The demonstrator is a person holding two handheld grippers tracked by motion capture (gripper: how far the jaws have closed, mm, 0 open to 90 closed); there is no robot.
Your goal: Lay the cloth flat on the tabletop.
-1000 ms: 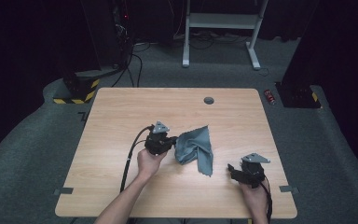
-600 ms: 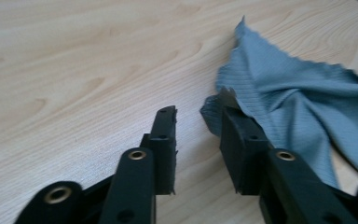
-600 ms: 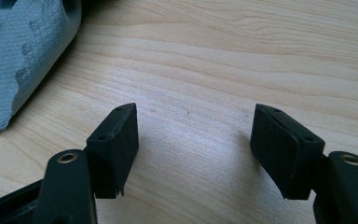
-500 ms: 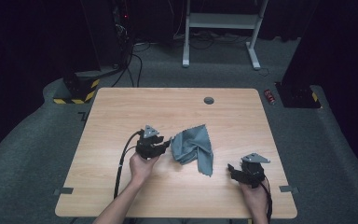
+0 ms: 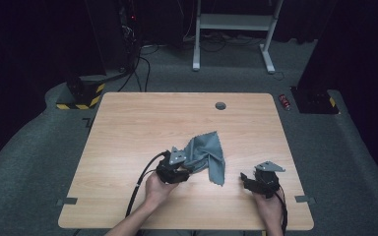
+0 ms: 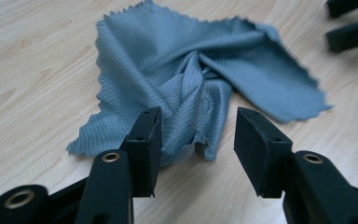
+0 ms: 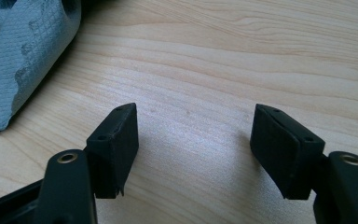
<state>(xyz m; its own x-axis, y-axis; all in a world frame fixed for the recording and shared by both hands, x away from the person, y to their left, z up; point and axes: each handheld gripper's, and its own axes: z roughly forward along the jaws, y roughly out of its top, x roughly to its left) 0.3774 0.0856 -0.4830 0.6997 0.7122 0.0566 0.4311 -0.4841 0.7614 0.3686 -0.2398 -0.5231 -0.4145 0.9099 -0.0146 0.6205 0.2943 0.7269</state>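
A crumpled blue-grey cloth point(image 5: 207, 153) lies on the wooden table point(image 5: 142, 123), right of centre. My left gripper point(image 5: 189, 169) sits at the cloth's near left corner, pointing at it. Its jaws have just been opening and stand apart; in the left gripper view point(image 6: 198, 135) the cloth's point(image 6: 182, 60) frayed near edge lies between the pads, which do not press on it. My right gripper point(image 5: 246, 180) rests near the front right of the table, open, with bare wood between its jaws point(image 7: 193, 149). The cloth's edge point(image 7: 23, 51) shows at the upper left of the right gripper view.
A round cable hole point(image 5: 220, 105) sits near the table's far edge. Behind the table are a white desk frame point(image 5: 236, 29), floor cables point(image 5: 138, 69), a yellow-black striped block point(image 5: 78, 93) and a small red object point(image 5: 284, 101). The right gripper's jaws point(image 6: 349, 28) appear beyond the cloth.
My left gripper has drawn back from the cloth's left side toward the near edge of the table. The cloth has settled on the table. The right gripper has stayed where it was.
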